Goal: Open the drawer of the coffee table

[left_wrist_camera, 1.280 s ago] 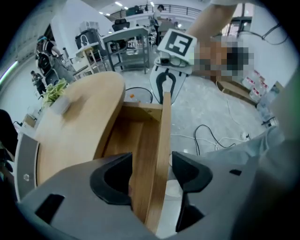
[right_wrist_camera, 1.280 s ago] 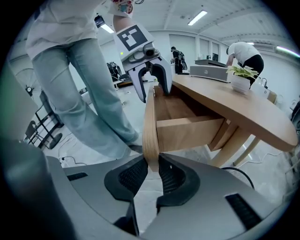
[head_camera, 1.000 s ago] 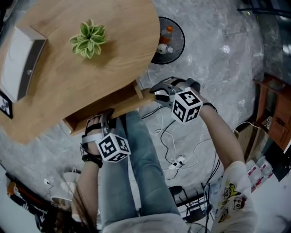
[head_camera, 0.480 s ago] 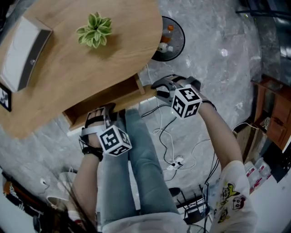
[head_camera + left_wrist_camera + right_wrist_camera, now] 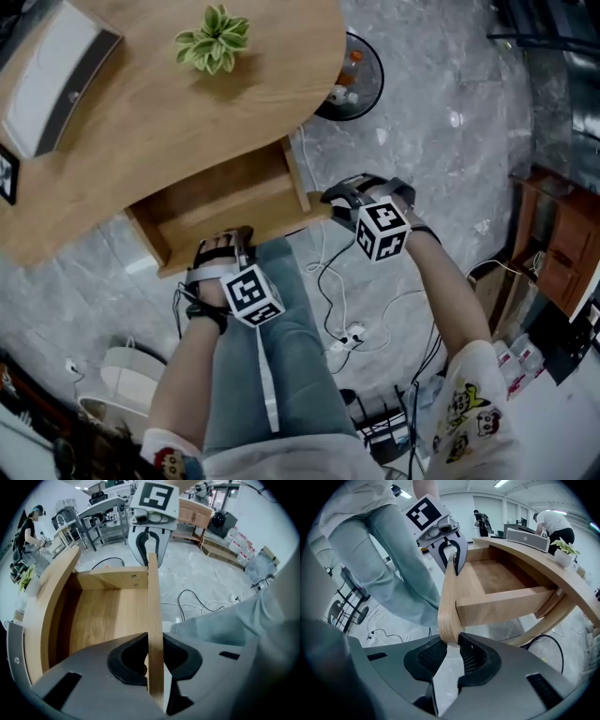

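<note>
The coffee table (image 5: 178, 131) has a light wood top, and its drawer (image 5: 225, 202) stands pulled out toward me with its inside bare. My left gripper (image 5: 222, 247) is shut on the drawer front (image 5: 154, 602), near the front's left end. Its jaws (image 5: 154, 656) have just been closing on that panel. My right gripper (image 5: 336, 202) holds the same front (image 5: 449, 602) at its rounded right end. The right gripper (image 5: 451, 651) has just eased open a little, and both pads stay against the wood. Each gripper view shows the other gripper at the panel's far end.
A small potted plant (image 5: 214, 37) and a white-and-grey box (image 5: 52, 75) sit on the tabletop. A round black stand with bottles (image 5: 352, 75) is beyond the table. Cables (image 5: 347, 300) trail over the marble floor by my legs (image 5: 272, 375). A wooden cabinet (image 5: 558, 244) stands at the right.
The drawer has slid further out of the table, showing more of its inside. Both grippers have moved toward me with the drawer front between their jaws.
</note>
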{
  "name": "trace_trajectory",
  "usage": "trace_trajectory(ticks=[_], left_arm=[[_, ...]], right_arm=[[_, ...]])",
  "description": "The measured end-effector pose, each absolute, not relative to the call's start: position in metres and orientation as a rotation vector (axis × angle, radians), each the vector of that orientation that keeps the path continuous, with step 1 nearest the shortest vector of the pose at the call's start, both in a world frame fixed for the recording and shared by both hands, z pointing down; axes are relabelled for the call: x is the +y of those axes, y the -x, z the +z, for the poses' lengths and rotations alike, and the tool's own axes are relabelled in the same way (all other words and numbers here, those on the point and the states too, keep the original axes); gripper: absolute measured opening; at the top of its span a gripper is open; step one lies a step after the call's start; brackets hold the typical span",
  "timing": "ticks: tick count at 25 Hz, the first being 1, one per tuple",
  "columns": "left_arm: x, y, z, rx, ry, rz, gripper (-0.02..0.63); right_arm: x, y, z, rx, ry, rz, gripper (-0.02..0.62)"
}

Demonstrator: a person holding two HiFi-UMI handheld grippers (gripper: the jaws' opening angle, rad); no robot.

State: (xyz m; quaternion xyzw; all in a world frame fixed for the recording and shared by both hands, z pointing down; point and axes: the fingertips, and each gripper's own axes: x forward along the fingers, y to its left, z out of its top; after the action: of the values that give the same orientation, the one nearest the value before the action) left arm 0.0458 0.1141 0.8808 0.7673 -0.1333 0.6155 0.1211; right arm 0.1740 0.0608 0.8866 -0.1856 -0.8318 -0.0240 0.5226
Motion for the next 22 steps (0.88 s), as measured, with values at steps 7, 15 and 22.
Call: trace_trajectory(ticks=[7, 15, 22], left_arm=[[0.129, -0.042, 0.886, -0.386, -2.235, 1.825, 0.064], [0.13, -0.044, 0.898, -0.392, -2.225, 1.825, 0.066], [0.131, -0.045, 0.91, -0.447, -2.203, 1.789, 0.078]], right_arm=[[0.08, -0.173, 0.894, -1.946, 0.403, -0.03, 0.075], [0.083, -0.175, 0.906, -1.85, 0.428, -0.042, 0.086], [0.086, -0.174, 0.92, -1.81, 0.358, 0.01, 0.095]])
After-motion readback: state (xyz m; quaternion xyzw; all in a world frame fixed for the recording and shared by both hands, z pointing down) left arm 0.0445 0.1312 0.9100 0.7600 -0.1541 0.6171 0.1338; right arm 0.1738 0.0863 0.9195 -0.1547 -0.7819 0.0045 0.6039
